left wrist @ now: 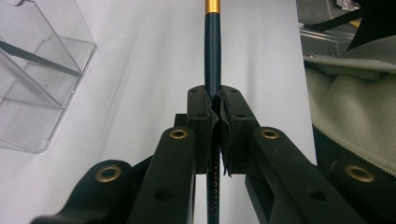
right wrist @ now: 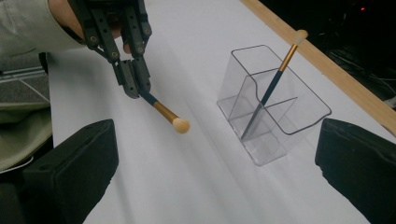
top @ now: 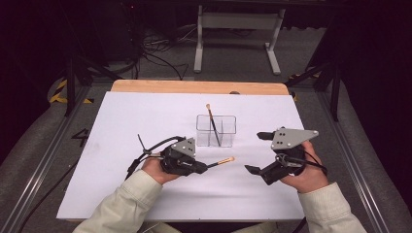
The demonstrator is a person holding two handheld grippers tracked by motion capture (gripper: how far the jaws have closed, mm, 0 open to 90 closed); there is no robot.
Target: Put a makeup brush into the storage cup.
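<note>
We are holding a makeup brush (top: 221, 161) in our left gripper (top: 206, 166), and its jaws are clamping tight on the dark blue handle. In the left gripper view the handle (left wrist: 213, 56) is running straight up toward twelve o'clock from between the two black pads (left wrist: 201, 119), with a gold band showing at the top edge. In the high view the brush is pointing toward two o'clock from the gripper, its gold ferrule and pale, rounded tip hanging just above the white table cover (top: 121, 126). In the right gripper view the same brush (right wrist: 168, 116) is slanting down toward five o'clock out of the left gripper (right wrist: 136, 86).

We are keeping our right gripper (top: 256, 153) well apart from the brush, at about three o'clock of it in the high view. Its jaws are standing wide open with nothing between them; in the right gripper view they are sitting at the two bottom corners, with bare cover between.

A clear plastic holder (top: 216, 130) with an inner divider is standing on the cover at about twelve o'clock of the held brush's tip, near it but not touching. A second brush (top: 212, 124) is leaning inside the holder, bristles up, its head rising past the rim toward eleven o'clock. In the right gripper view the holder (right wrist: 299, 114) is lying at about two o'clock, with that second brush (right wrist: 273, 88) slanting up toward one o'clock.
</note>
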